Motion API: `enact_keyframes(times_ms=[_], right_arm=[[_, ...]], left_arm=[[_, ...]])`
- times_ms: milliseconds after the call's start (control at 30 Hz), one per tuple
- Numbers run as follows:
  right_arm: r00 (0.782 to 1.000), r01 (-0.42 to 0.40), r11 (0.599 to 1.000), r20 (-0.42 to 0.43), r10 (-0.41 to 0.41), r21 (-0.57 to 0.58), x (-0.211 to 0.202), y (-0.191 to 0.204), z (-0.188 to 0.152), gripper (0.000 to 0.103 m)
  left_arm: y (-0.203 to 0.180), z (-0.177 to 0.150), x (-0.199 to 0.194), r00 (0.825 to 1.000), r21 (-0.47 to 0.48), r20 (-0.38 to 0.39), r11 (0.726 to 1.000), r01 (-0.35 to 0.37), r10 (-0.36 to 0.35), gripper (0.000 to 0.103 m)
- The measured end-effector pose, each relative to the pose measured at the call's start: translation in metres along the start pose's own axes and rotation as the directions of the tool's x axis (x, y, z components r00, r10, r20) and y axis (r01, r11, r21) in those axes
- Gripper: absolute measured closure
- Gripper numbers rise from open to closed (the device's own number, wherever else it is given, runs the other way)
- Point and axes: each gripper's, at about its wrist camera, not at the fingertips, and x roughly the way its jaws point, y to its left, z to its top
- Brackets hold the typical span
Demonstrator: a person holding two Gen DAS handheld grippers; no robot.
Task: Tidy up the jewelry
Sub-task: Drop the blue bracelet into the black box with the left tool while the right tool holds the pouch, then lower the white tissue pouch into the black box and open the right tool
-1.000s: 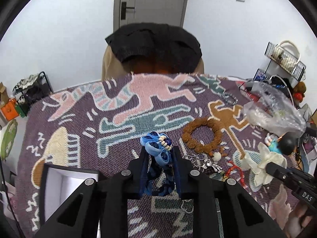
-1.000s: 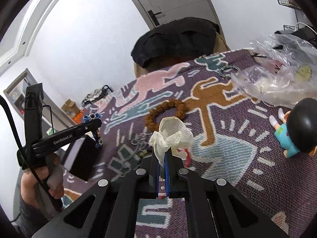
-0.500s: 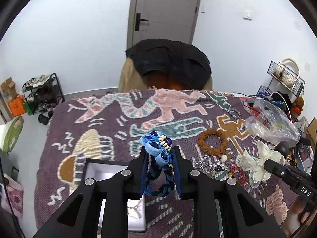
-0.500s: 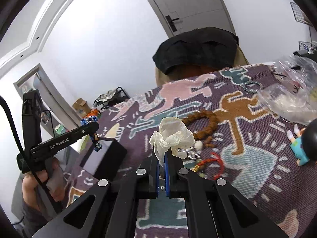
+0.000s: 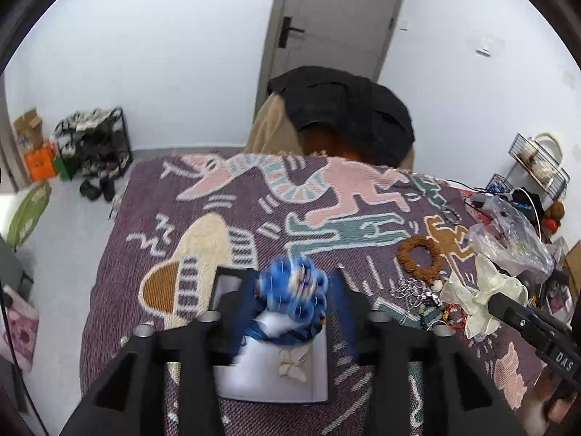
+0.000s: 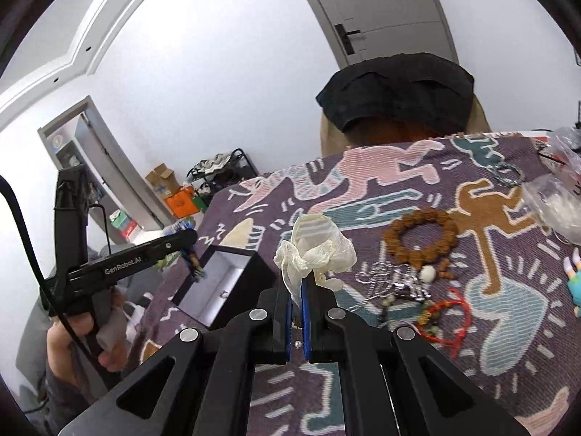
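My left gripper point(image 5: 292, 290) has its fingers spread, and a blurred blue beaded bracelet point(image 5: 292, 283) hangs between them above the open black jewelry box point(image 5: 319, 363) with a white lining. A small pale piece point(image 5: 292, 363) lies inside the box. In the right wrist view the left gripper point(image 6: 181, 243) hovers over the box point(image 6: 218, 287). My right gripper point(image 6: 297, 283) is shut on a cream fabric flower point(image 6: 316, 250), which also shows in the left wrist view point(image 5: 483, 294).
A brown wooden bead bracelet point(image 6: 421, 232), a silver chain pile point(image 6: 395, 279) and a red string bracelet point(image 6: 443, 316) lie on the patterned purple blanket point(image 5: 254, 225). A clear plastic bag point(image 5: 508, 239) and a toy figure point(image 6: 573, 279) are at the right.
My left gripper has moved left and over the box, its fingers have spread, and the blue bracelet is now blurred. My right gripper has pulled back and up, still holding the flower.
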Motion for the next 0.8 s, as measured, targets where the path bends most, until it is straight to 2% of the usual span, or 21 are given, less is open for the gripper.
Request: enact_keyframes(times_ms=[67, 133, 467, 800], right_arm=[[1.0, -0.005, 1.0, -0.008, 0.005, -0.015, 0.005, 0.009, 0.001, 0.097], [1.0, -0.013, 0.999, -0.017, 0.013, -0.03, 0.01, 0.018, 0.001, 0.097], [0.994, -0.087, 0.992, -0.077, 0.081, -0.087, 0.048, 0.061, 0.004, 0.097], [0.975, -0.175, 0.979, -0.155, 0.157, -0.109, 0.081, 0.093, 0.005, 0.097]], left_arm=[[0.011, -0.001, -0.001, 1.0, -0.046, -0.003, 0.999, 0.03, -0.03, 0.024], [0.018, -0.002, -0.004, 1.0, -0.066, 0.009, 0.998, 0.023, -0.022, 0.012], [0.063, -0.012, -0.036, 0.998, -0.126, 0.053, 0.992, -0.028, 0.034, 0.012], [0.101, -0.03, -0.06, 0.993, -0.189, 0.069, 0.979, -0.079, 0.094, 0.012]])
